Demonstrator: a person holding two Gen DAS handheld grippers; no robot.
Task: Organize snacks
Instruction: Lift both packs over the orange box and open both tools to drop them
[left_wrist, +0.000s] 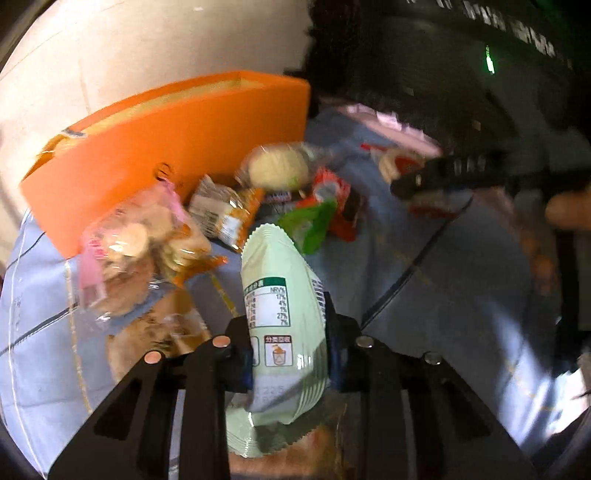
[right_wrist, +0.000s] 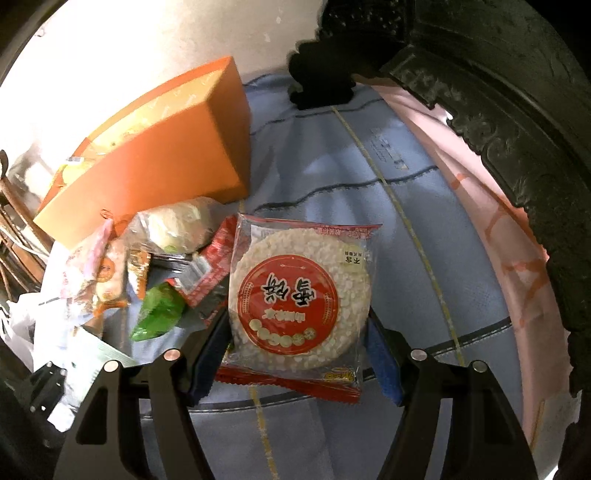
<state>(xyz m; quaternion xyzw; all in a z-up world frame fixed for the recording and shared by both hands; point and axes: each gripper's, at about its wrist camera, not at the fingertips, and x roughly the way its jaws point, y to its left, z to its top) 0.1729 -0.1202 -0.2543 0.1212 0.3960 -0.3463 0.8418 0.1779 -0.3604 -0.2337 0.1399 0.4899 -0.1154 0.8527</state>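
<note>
The left gripper (left_wrist: 290, 354) clamps a pale green snack packet (left_wrist: 277, 314) above the blue cloth (left_wrist: 461, 295); the right gripper (right_wrist: 295, 350) grips a rice cracker pack (right_wrist: 299, 295) near the orange box (right_wrist: 177, 162).

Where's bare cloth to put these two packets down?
Free: blue cloth between the orange box and the pink edge strip, beyond the rice cracker packet. Crowded: snack pile in front of the box, beside the pale green packet.

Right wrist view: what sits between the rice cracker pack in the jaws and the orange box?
Mostly bare blue cloth. Directly between the rice cracker pack and the orange box nothing lies; the loose snack pile sits off to the left, against the box's near edge.
</note>
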